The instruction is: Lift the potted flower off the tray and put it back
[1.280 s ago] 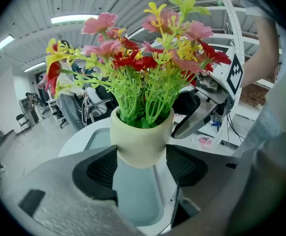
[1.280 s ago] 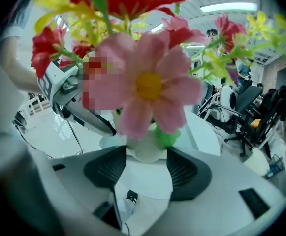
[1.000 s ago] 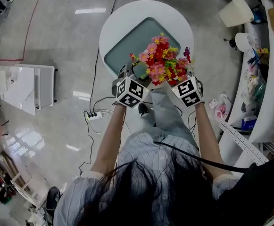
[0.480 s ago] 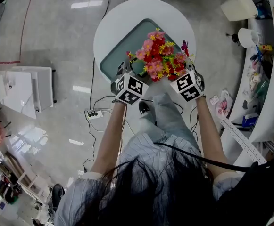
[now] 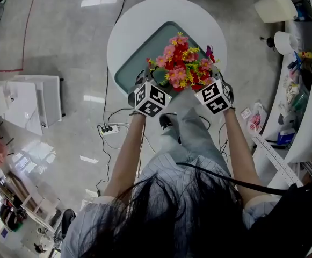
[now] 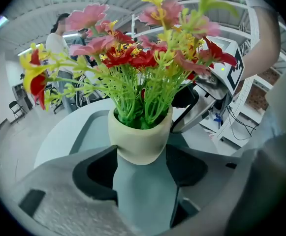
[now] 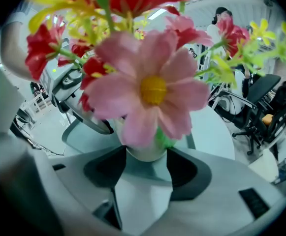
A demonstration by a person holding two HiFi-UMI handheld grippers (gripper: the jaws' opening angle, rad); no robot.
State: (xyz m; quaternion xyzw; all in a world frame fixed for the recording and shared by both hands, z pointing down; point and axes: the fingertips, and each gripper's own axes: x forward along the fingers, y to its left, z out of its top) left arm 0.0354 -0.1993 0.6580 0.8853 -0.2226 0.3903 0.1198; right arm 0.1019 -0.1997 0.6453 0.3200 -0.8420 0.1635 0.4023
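The left gripper (image 6: 140,154) clamps the cream pot (image 6: 139,140) of the potted flower (image 5: 181,64), seemingly raised over the tray's (image 5: 137,55) near edge. The right gripper (image 7: 145,154) pinches it opposite. Likely light, smooth and top-heavy: grip the pot wall, not the stems.

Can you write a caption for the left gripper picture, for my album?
The left tool grips the cream flower pot, full of red and pink blooms, with the teal tray behind.

Probably a lab: office chairs (image 7: 262,104), floor cables (image 5: 106,130), cluttered white benches (image 5: 307,112).
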